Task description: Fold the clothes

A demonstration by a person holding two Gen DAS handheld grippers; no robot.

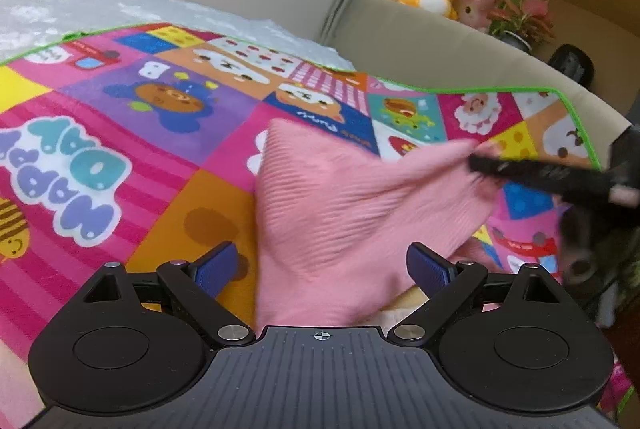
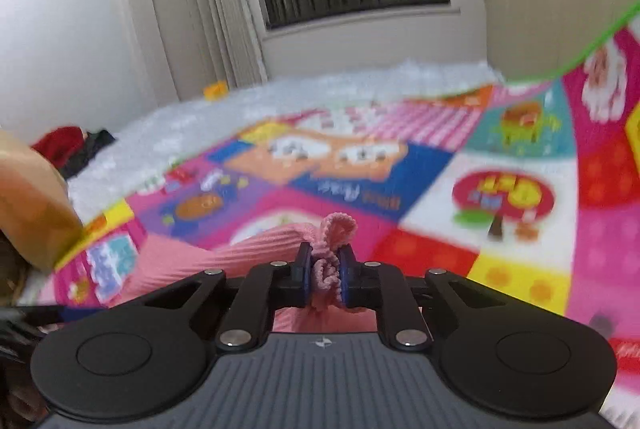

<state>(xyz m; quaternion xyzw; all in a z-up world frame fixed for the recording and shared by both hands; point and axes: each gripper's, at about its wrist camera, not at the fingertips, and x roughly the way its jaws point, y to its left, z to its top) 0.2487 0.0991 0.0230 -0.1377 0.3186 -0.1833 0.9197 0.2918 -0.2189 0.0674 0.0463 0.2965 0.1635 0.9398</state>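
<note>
Mid-fold, roughly: pink garment lifted by one edge, not yet a flat packet.

Left wrist view: left gripper (image 1: 320, 265) jaws wide, nothing between the pads, pink ribbed garment (image 1: 344, 213) draped just ahead of them over the cartoon play mat (image 1: 120, 149); the right gripper (image 1: 520, 173) pulls one bunched edge up toward the mat's right, green-trimmed edge. Right wrist view: right gripper (image 2: 324, 277) jaws narrow, clamped on a wad of that pink knit; rest of the cloth trails back left on the mat. Judging so, a fold is under way; how many folds are in, cannot tell. Smoothing and squaring look left.
</note>
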